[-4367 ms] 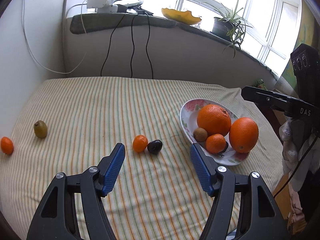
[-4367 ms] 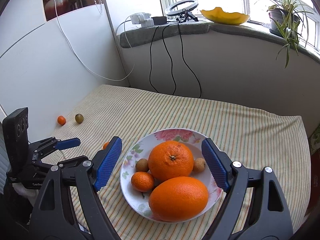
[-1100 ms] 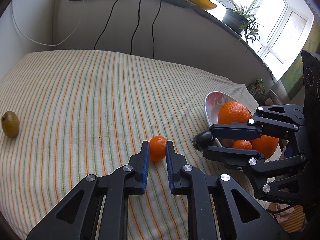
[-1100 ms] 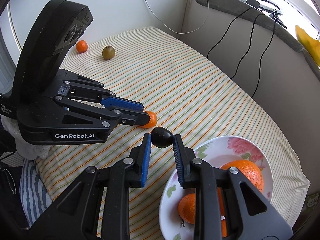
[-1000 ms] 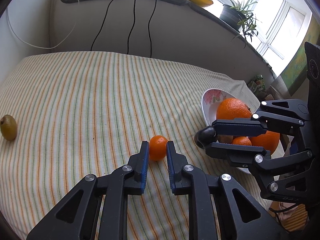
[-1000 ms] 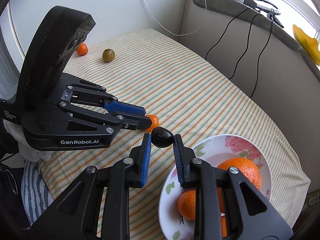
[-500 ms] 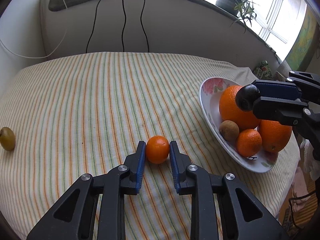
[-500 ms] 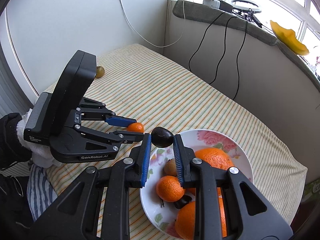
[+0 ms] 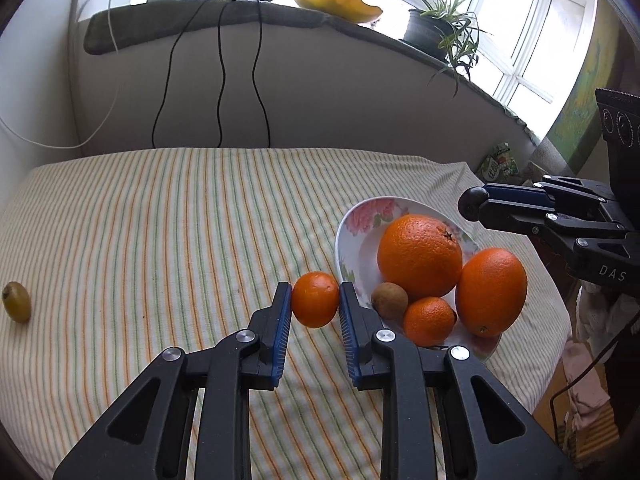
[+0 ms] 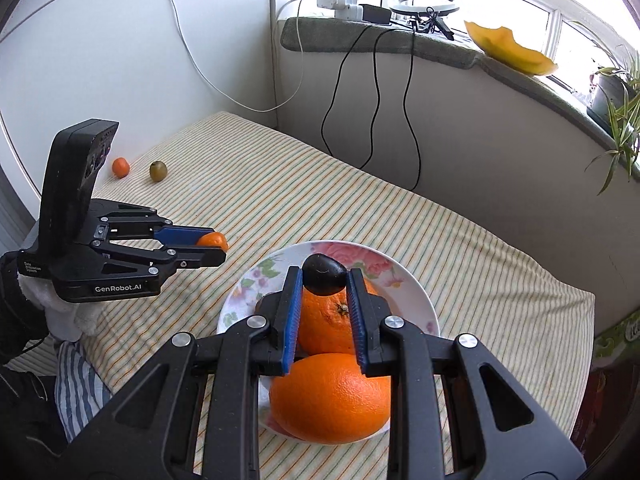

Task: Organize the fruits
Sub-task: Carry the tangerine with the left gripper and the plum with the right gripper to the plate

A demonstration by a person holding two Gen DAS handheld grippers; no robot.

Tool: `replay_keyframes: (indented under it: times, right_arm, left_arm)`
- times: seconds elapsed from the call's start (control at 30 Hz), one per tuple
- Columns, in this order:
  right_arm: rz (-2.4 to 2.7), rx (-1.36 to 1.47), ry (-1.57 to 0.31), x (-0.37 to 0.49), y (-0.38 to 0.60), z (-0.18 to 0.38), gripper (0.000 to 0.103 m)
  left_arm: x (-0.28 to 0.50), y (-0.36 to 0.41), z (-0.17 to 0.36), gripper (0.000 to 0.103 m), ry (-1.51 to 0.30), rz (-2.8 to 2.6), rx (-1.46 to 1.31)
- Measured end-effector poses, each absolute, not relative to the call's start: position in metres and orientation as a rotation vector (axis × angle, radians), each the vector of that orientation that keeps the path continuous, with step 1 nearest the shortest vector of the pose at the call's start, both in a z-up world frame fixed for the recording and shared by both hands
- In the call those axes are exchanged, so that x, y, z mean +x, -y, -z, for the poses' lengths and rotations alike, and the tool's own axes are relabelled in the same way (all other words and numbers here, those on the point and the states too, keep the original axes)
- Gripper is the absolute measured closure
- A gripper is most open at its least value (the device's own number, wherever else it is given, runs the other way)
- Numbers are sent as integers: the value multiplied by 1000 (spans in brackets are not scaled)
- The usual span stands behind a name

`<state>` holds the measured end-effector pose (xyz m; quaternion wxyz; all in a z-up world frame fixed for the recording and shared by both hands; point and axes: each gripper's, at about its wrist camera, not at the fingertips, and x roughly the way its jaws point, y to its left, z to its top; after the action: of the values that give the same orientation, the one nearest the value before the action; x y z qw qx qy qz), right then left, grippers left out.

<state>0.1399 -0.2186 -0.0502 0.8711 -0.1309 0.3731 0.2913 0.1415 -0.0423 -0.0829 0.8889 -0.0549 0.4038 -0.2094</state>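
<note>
My left gripper [image 9: 315,300] is nearly closed, its blue pads pressed against both sides of a small mandarin [image 9: 315,299], which I hold clear of the striped cloth [image 9: 168,216] just beside the near-left rim of the flowered plate [image 9: 352,236]. My right gripper [image 10: 323,276] is squeezed as tight as it goes on a dark plum [image 10: 323,274], and I hold it above the plate, over the big orange [image 10: 332,320] at the plate's middle. Both of my grippers point forward and slant downward; from the right wrist view the left one reaches in from the plate's left, with a white cuff and a dark glove behind it. On the plate lie two big oranges, a smaller mandarin [image 9: 429,320] and a brown kiwi [image 9: 389,300]. Far to the plate's left, by the wall, a green kiwi [image 10: 158,170] and another small mandarin [image 10: 120,167] sit on the cloth.
</note>
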Motion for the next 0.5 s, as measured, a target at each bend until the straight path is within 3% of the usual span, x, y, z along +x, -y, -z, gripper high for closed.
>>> replay_keyframes:
  times: [0.5]
  right_arm:
    - [-519,-191,-831,152,274,62,80]
  left_arm:
    - [155,69,76,81,-817,463,-116]
